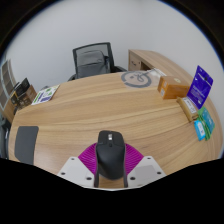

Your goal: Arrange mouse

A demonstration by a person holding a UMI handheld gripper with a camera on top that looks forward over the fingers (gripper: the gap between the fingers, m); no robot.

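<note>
Wood-grain desk (100,110) stretches across an office, a black mesh chair (95,58) drawn up at its far side beneath a pale wall. Down at the near edge, a black computer mouse (110,154) sits between the gripper's (111,172) two fingers, purple pads (92,160) close against both its flanks, the claw apparently clenched on it. Well beyond, a purple box (200,87) stands upright toward the right end, and a dark flat pad (25,142) lies off to the left
</note>
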